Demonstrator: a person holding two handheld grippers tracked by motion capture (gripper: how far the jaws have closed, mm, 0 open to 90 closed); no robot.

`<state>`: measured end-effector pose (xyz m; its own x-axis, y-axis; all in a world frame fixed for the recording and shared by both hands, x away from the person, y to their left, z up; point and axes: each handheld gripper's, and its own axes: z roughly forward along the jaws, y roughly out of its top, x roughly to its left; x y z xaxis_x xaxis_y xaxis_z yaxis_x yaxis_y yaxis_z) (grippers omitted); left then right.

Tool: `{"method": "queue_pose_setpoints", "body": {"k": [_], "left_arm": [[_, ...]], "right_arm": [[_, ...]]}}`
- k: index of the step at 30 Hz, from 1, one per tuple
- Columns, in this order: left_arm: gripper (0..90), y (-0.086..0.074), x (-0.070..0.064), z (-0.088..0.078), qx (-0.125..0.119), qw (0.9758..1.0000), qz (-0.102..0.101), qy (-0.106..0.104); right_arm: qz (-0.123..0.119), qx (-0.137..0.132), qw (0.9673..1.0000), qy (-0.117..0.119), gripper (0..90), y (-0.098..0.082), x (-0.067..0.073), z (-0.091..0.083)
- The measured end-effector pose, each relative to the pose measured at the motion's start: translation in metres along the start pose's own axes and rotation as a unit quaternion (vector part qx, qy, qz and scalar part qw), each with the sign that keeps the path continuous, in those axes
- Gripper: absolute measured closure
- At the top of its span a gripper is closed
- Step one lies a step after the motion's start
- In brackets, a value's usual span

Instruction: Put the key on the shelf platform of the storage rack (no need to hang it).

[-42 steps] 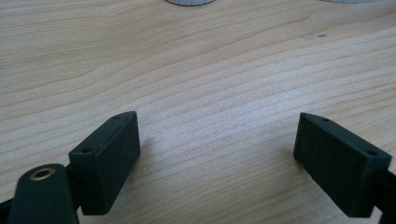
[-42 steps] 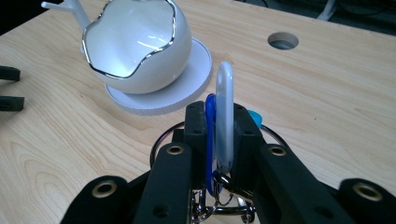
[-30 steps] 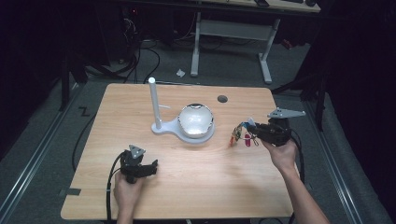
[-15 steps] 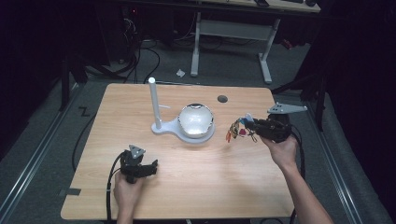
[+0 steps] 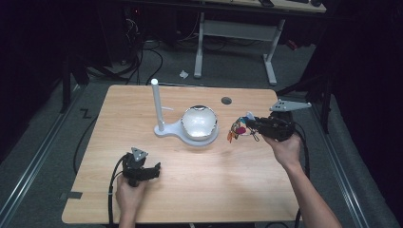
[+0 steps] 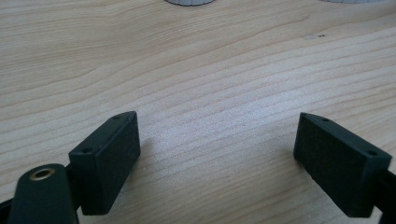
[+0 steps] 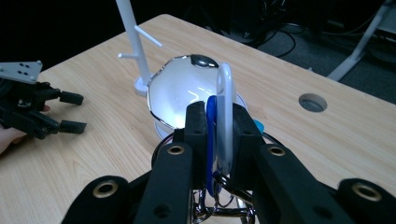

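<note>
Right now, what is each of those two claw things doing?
Left gripper: open, holding nothing, low over the wooden table.
Right gripper: shut on a bunch of key tags.

Your right gripper (image 5: 248,124) has lifted up a little off the light wooden table (image 5: 199,199). It has carried the bunch of coloured plastic tags on a metal ring (image 5: 239,129) toward nine o'clock, closer to the shiny white dome (image 5: 199,121).
</note>
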<state>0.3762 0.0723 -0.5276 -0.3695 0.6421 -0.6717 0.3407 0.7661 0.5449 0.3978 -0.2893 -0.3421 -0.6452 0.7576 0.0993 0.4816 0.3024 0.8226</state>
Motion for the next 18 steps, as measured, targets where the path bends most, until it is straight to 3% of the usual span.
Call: {"method": "queue_pose_setpoints", "body": {"k": [18], "left_arm": [[15.0,0.0,0.0,0.0,0.0,1.0,0.0,0.0]], "right_arm": [[-0.03,-0.01,0.9989,0.036,81.1,0.037,0.018,0.013]]}}
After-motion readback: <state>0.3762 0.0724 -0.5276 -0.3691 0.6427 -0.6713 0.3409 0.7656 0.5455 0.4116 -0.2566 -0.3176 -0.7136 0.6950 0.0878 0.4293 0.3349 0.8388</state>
